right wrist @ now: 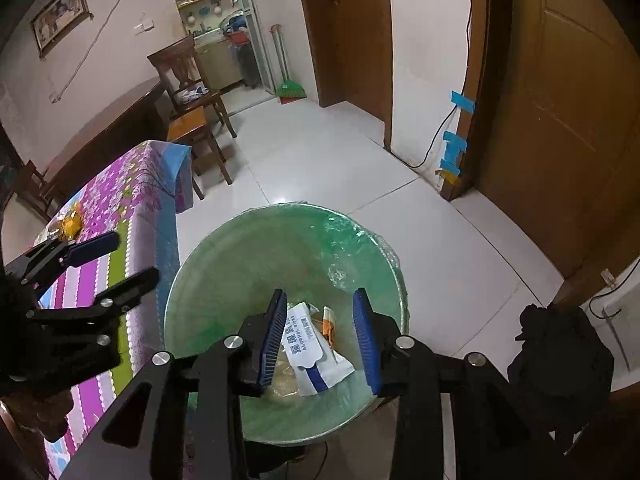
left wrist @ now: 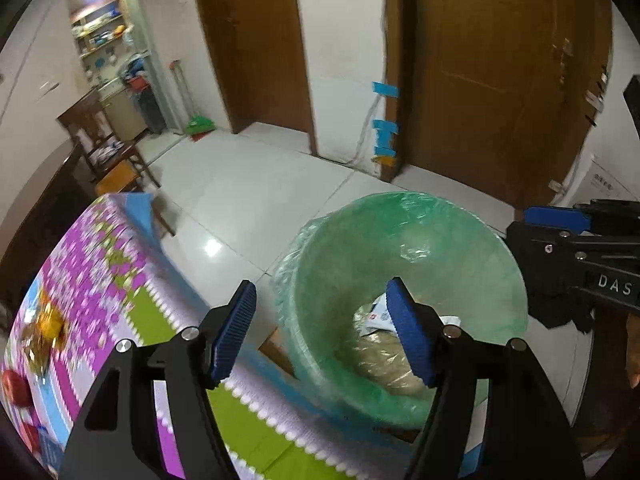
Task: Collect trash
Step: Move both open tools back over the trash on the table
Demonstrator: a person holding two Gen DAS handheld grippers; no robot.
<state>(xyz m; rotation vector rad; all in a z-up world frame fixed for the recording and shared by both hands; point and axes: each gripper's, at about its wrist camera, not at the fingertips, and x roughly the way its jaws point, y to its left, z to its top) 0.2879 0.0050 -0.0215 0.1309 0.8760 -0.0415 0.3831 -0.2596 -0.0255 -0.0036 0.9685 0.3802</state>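
Beside the flower-pattern tablecloth table (right wrist: 132,216), on white floor tiles (right wrist: 320,160): round bin with green plastic liner (right wrist: 224,280).
White wipe packet (right wrist: 316,356) lies inside, below right gripper (right wrist: 320,340), at twelve o'clock; right gripper and left gripper (left wrist: 324,332) both released, empty.

Table: your flowered purple tablecloth (right wrist: 132,200) hangs to the left.
Chair: a wooden chair (right wrist: 188,80) stands beyond it.
Doors: you face brown doors (right wrist: 560,120).
Wall: blue tape strips (right wrist: 456,148).
Doorway: green broom (right wrist: 290,90).
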